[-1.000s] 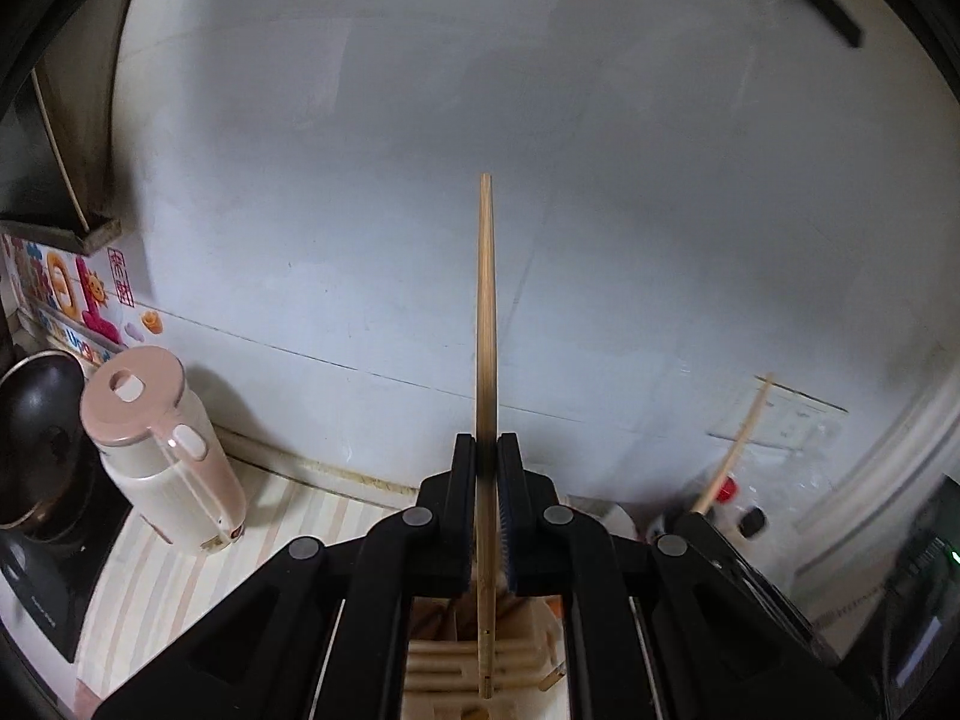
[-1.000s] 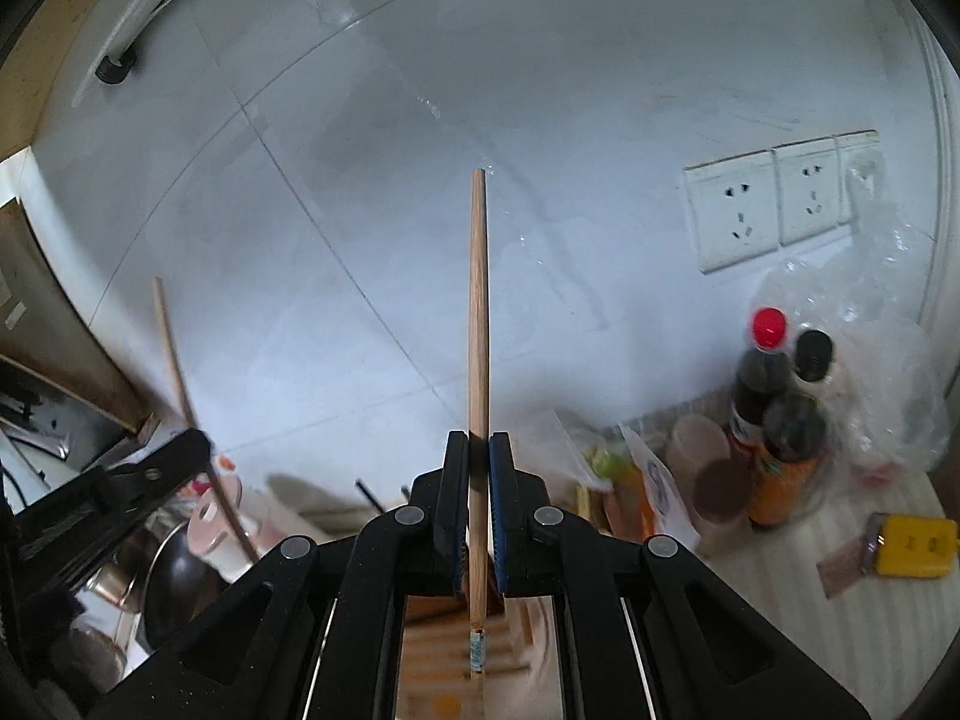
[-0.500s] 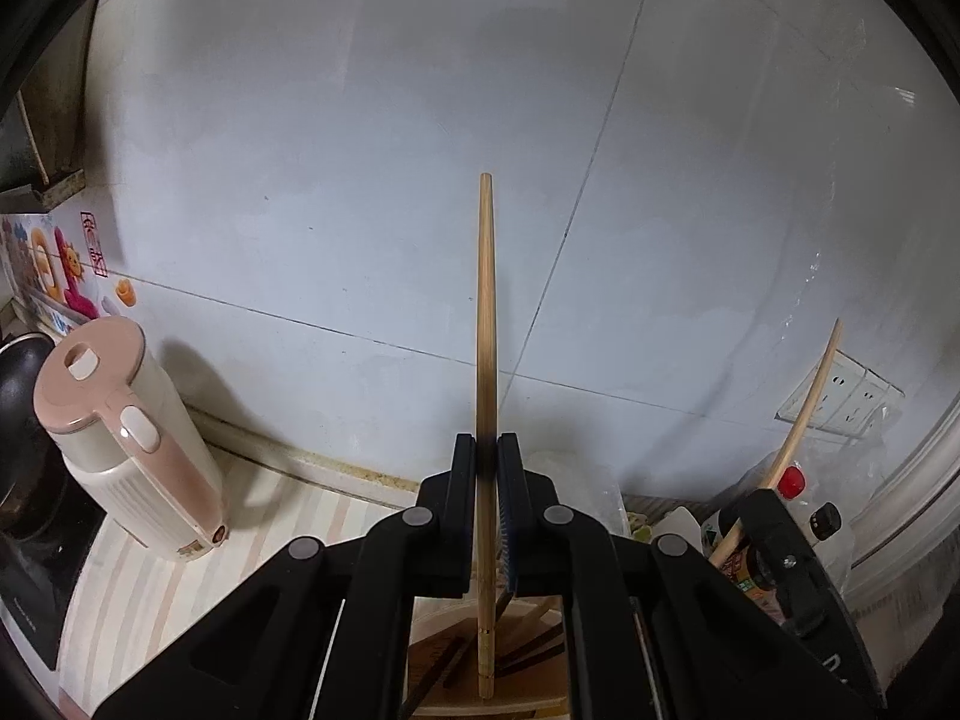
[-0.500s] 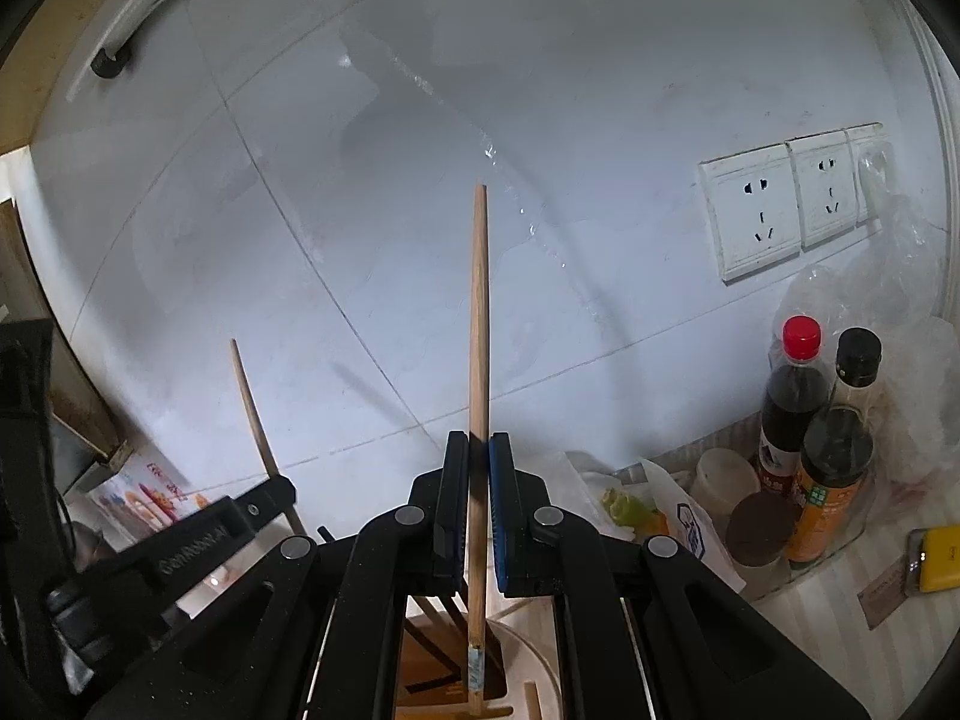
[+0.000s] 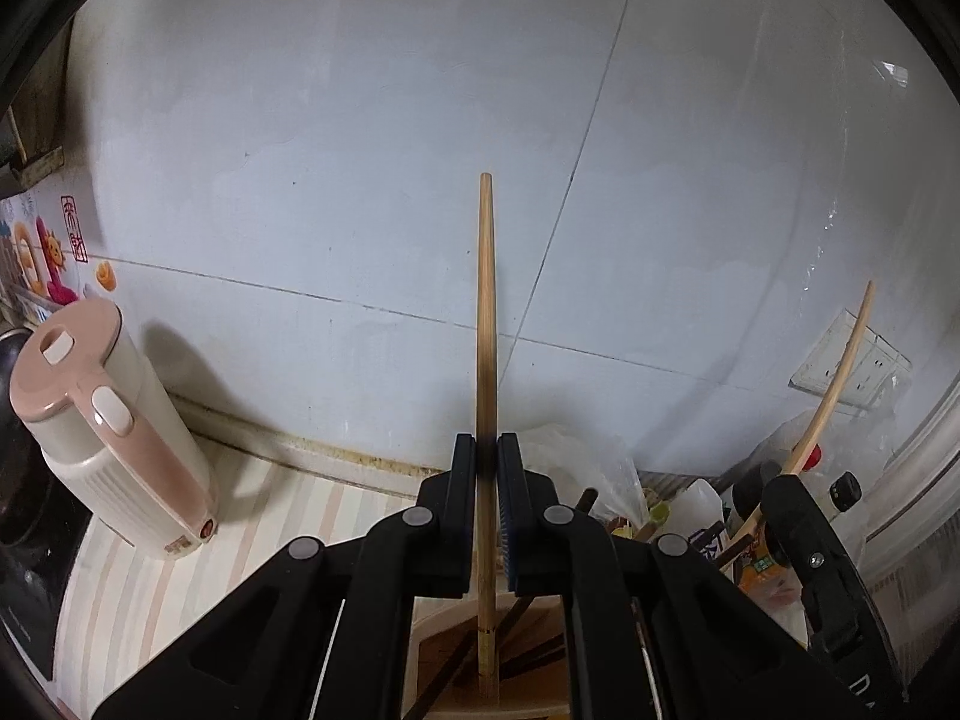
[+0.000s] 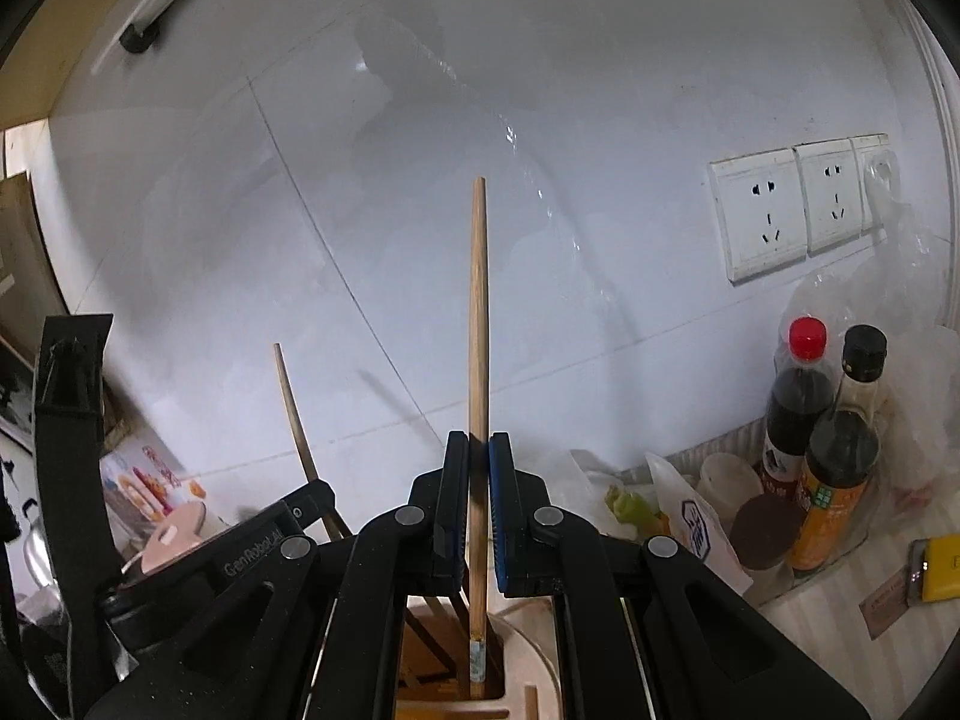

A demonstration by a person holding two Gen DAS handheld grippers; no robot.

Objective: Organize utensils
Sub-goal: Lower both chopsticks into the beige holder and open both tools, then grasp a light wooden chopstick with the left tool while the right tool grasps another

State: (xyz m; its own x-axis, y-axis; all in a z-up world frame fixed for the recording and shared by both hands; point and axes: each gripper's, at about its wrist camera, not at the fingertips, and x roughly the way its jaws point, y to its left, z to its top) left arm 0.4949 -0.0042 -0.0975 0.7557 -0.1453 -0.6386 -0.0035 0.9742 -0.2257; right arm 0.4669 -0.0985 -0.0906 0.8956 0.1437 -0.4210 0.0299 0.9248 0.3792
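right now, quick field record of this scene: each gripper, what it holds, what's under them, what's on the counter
left gripper: shut on a wooden chopstick, upright
right gripper: shut on a second chopstick, upright
below both: beige utensil holder, chopstick lower ends at its opening
counter left: pink and white kettle
counter right: two dark sauce bottles, yellow item
wall: white sockets

The holder (image 6: 528,690) beneath the right gripper is cut off by the bottom edge and mostly hidden by the fingers (image 6: 453,498), so its compartments cannot be told. In the left view, the holder (image 5: 432,630) is likewise covered. Bottle (image 6: 831,492) label print is too small to read.
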